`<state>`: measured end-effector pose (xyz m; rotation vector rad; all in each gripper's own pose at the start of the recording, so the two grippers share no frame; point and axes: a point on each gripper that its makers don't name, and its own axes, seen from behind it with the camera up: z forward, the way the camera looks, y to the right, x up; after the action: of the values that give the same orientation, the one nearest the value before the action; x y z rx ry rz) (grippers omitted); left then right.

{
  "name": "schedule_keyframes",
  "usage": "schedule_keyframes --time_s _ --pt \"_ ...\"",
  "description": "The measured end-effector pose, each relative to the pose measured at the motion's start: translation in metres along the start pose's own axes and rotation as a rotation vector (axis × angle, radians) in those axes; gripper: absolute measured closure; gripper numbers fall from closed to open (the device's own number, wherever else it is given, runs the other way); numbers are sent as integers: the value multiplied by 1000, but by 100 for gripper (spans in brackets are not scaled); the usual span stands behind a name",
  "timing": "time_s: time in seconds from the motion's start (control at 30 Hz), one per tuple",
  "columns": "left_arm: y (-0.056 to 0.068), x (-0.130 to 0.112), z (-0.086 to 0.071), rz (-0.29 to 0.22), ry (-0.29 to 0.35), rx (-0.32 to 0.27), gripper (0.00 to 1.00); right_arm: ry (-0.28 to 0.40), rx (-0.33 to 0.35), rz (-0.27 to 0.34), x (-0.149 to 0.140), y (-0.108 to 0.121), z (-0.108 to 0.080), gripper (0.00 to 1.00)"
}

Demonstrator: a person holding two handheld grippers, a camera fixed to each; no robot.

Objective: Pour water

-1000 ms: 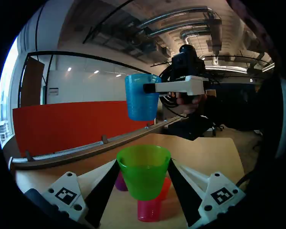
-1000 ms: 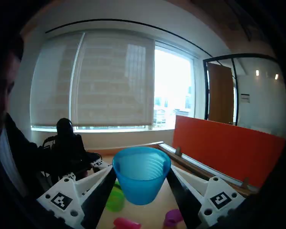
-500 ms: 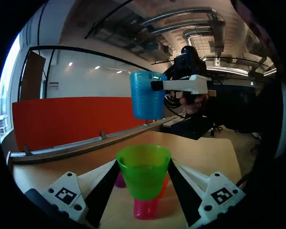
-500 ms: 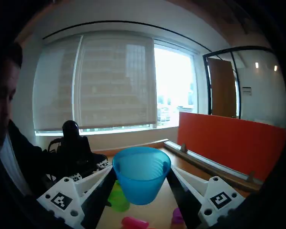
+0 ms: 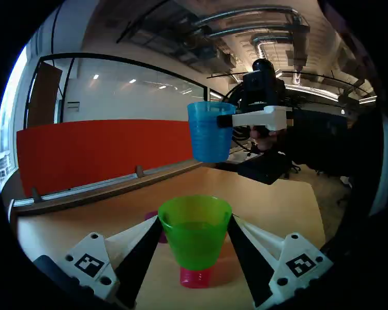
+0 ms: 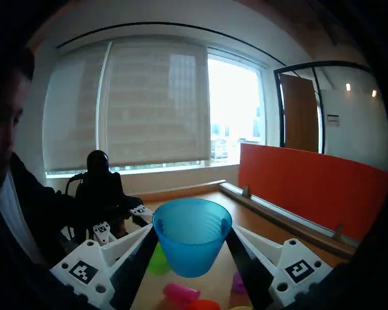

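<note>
The jaws of your left gripper (image 5: 194,223) pinched the green cup (image 5: 195,245) by its sides. Your right gripper (image 6: 192,230) pinched the blue cup (image 6: 191,253) likewise. Both looked light, thin and squashy.

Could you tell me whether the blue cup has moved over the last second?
Yes: the blue cup has drifted right, beyond the end of the orange partition.

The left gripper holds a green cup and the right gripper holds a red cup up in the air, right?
Almost. The right gripper holds a blue cup, not a red one; the right gripper view shows it between the fingers. The left gripper does hold the green cup, and the blue cup is up in the air.
</note>
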<state>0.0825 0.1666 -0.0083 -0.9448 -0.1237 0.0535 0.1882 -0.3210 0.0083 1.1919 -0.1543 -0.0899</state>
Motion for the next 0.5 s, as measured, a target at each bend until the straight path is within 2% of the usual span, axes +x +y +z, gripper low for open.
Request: schedule_keyframes --time_s 0.5 --pt "13 -17 -4 9 -67 -25 14 -63 19 -13 -40 -12 -12 10"
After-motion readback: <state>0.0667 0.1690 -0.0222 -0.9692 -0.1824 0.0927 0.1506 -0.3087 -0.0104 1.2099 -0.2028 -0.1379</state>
